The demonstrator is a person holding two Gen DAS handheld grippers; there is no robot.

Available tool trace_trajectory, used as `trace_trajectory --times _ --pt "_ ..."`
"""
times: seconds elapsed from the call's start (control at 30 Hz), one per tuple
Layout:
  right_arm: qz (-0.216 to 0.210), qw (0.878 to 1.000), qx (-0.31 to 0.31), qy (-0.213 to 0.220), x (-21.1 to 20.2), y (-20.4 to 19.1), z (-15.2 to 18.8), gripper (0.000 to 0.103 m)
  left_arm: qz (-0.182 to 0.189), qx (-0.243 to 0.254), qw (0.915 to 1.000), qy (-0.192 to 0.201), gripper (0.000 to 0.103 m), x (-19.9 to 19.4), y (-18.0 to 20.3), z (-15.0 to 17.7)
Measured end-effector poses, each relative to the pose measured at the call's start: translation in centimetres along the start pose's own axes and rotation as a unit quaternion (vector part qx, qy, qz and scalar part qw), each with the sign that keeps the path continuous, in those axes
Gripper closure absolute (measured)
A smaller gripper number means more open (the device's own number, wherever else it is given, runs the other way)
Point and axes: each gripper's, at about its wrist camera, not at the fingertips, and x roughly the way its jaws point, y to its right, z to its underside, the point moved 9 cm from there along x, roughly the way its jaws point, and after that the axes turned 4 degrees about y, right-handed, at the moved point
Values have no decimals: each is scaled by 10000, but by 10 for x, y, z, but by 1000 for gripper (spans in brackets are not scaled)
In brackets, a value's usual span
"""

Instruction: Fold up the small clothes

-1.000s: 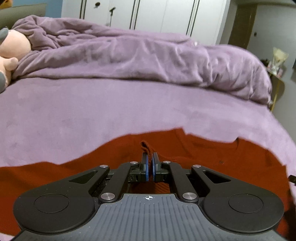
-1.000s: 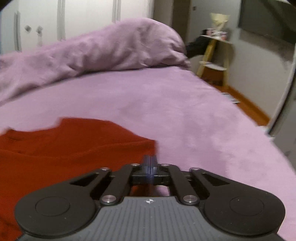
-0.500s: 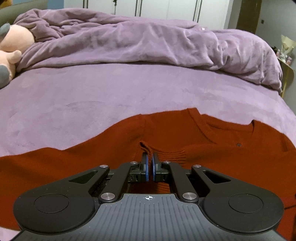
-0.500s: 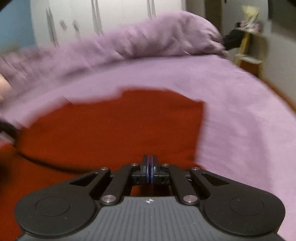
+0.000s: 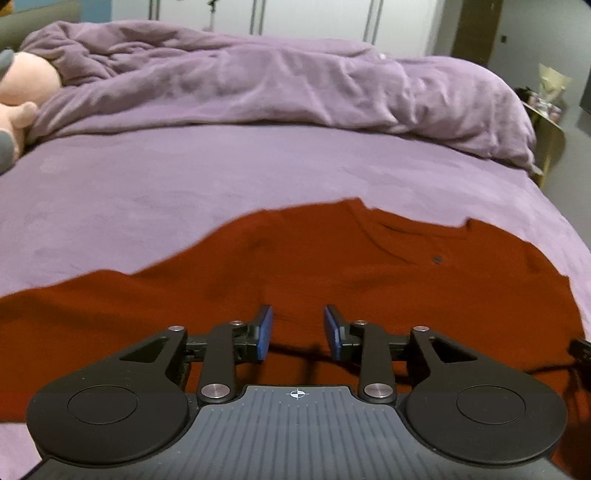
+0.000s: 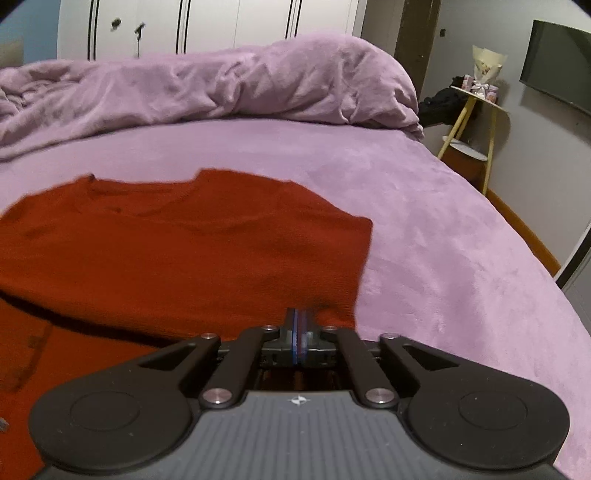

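Left wrist view gives me the red sweater (image 5: 332,280) lying spread on the purple bed sheet (image 5: 184,177), with its neckline turned away from me and a small dark button near the collar. My left gripper (image 5: 298,332) hangs just above the cloth with its blue pads (image 5: 265,332) spread apart, and nothing is between them; their shadow falls on the sweater below. From the right wrist view I see a folded part of the sweater (image 6: 184,251) lying over the rest of it, with a straight edge on the right side next to the bare sheet (image 6: 461,240). My right gripper (image 6: 300,338) has its pads pressed together at the near corner of this fold; I cannot tell for sure if cloth is pinched between them. Behind the sweater a crumpled purple duvet (image 5: 277,88) lies across the bed. A pink plush toy (image 5: 22,96) sits at the far left, and a small yellow side table (image 6: 476,122) stands beside the bed on the right, before white wardrobe doors (image 6: 221,26).
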Motion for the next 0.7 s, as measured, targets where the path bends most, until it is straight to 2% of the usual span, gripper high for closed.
trace_trajectory --times 0.1,0.2,0.37,0.7 --pt "-44 10000 -36 -65 1 -11 5 99 -20 -64 9997 -216 65 11 8 9" --pt "109 9992 -390 -2 2 -17 13 99 -103 -168 9987 -472 64 24 9 19" --pt "231 9950 -964 121 9 -16 18 99 -178 -296 9985 -418 62 28 8 22" --pt "486 9871 -1514 157 20 -21 17 99 -402 112 9977 -537 51 37 8 18"
